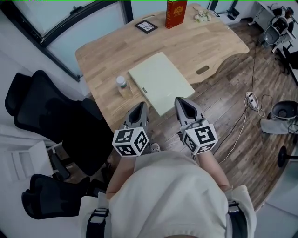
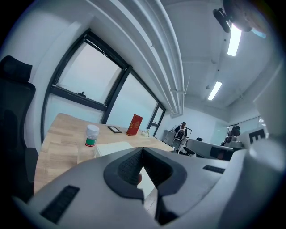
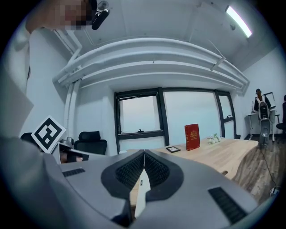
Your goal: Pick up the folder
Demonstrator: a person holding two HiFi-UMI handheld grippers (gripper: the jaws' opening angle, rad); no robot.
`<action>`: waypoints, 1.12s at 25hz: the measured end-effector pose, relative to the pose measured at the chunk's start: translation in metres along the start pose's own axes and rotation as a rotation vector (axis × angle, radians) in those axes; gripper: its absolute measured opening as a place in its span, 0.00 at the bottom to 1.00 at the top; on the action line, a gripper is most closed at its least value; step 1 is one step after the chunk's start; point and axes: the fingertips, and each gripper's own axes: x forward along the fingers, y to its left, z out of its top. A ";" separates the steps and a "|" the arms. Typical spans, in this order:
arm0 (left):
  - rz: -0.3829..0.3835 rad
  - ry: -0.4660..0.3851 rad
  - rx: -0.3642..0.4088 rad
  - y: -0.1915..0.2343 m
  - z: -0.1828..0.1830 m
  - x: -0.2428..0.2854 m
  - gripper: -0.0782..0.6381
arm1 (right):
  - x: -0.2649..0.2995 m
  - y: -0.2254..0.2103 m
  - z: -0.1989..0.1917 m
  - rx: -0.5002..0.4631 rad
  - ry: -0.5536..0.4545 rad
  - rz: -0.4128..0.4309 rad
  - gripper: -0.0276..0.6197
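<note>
The pale green folder (image 1: 160, 82) lies flat and closed on the wooden table (image 1: 205, 42), with one corner near the front edge. In the left gripper view it shows as a pale sheet (image 2: 114, 147) just past the jaws. My left gripper (image 1: 139, 108) hovers at the table's front edge, just short of the folder's near left side, with its jaws pressed together and nothing between them (image 2: 142, 154). My right gripper (image 1: 182, 103) hangs beside the folder's near corner, also shut and empty (image 3: 144, 156). Neither gripper touches the folder.
A small white-capped bottle (image 1: 121, 82) stands just left of the folder. At the table's far side are a red box (image 1: 176, 13), a black frame (image 1: 146, 26) and white flowers (image 1: 202, 16). Black office chairs (image 1: 51, 116) stand at the left, and cables (image 1: 253, 100) run across the floor at the right.
</note>
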 end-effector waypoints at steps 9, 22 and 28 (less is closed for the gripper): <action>-0.004 0.009 -0.007 0.022 0.006 0.015 0.14 | 0.030 -0.005 -0.003 0.023 -0.004 -0.010 0.07; 0.008 0.019 -0.032 0.037 0.004 0.014 0.14 | 0.030 -0.020 -0.030 0.191 0.003 -0.001 0.07; 0.015 0.018 -0.044 0.036 -0.001 0.019 0.14 | 0.023 -0.037 -0.067 0.252 0.044 -0.015 0.07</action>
